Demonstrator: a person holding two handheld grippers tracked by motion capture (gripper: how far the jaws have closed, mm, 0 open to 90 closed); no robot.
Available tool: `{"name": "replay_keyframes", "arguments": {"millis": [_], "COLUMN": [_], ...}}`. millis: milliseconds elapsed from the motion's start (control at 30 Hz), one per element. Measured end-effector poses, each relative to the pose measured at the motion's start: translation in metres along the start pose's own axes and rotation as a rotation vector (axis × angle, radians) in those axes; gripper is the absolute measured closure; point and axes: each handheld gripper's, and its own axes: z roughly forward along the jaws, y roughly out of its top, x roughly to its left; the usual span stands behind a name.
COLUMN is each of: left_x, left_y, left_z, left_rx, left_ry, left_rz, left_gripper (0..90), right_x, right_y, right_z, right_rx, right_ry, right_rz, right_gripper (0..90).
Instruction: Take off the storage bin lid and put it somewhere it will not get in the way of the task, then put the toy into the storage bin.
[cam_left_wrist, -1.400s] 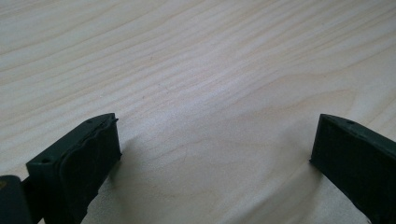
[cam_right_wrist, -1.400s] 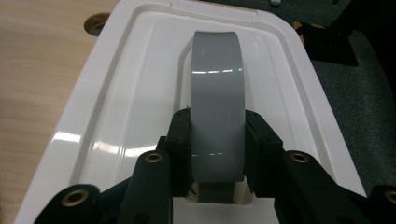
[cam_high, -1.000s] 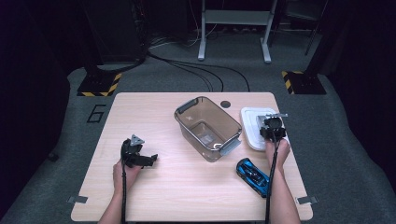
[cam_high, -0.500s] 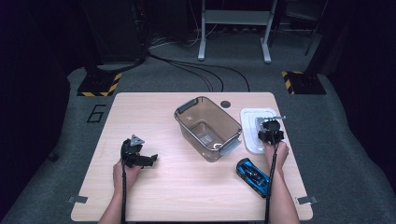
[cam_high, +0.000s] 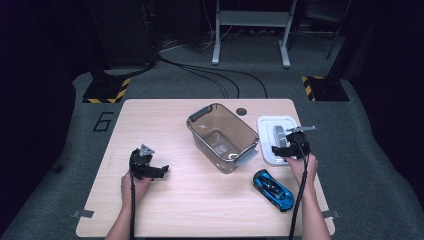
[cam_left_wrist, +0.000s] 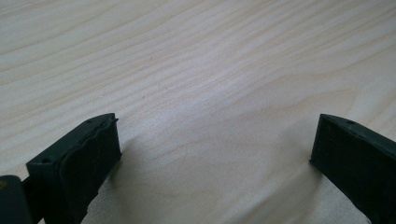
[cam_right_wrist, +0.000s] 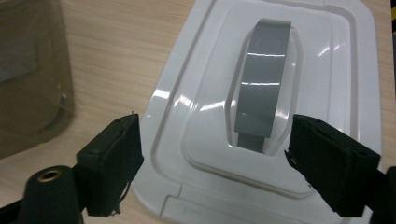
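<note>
My right gripper (cam_right_wrist: 215, 154) hung wide apart over the white plastic lid (cam_right_wrist: 327, 60) with its grey handle (cam_right_wrist: 261, 79). My left gripper (cam_left_wrist: 212, 158) was wide apart too, over the bare wooden table (cam_left_wrist: 196, 60).

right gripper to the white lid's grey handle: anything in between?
Nothing visible. The right gripper is open above the white lid, jaws either side of the near end of the grey handle. The clear bin sits off to the side.

One bin (cam_high: 222, 136), one lid (cam_high: 276, 132), one toy car (cam_high: 273, 189).
</note>
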Motion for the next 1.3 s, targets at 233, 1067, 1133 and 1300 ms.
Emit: {"name": "replay_keyframes", "arguments": {"millis": [233,1067,1133,1300], "left_x": [0.000,0.000,0.000,0.000], "left_y": [0.000,0.000,0.000,0.000], "left_z": [0.000,0.000,0.000,0.000], "left_rx": [-0.001,-0.001,-0.001,-0.002], "left_ry": [0.001,0.001,0.001,0.002], "left_rz": [0.000,0.000,-0.001,-0.001], "left_gripper": [1.1,1.2,1.2,1.2], "right_x": [0.008,0.064,0.071,0.083], "right_y": [-0.012,-0.044,-0.046,-0.049], "right_z": [-0.016,-0.026,-0.024,-0.015], "right_rx": [0.009,0.107,0.129,0.189], "right_ry": [0.063,0.232,0.237,0.242], "right_rz": [-0.040,-0.241,-0.260,-0.297], "right_gripper": [2.4,0.0,0.0,0.0]}}
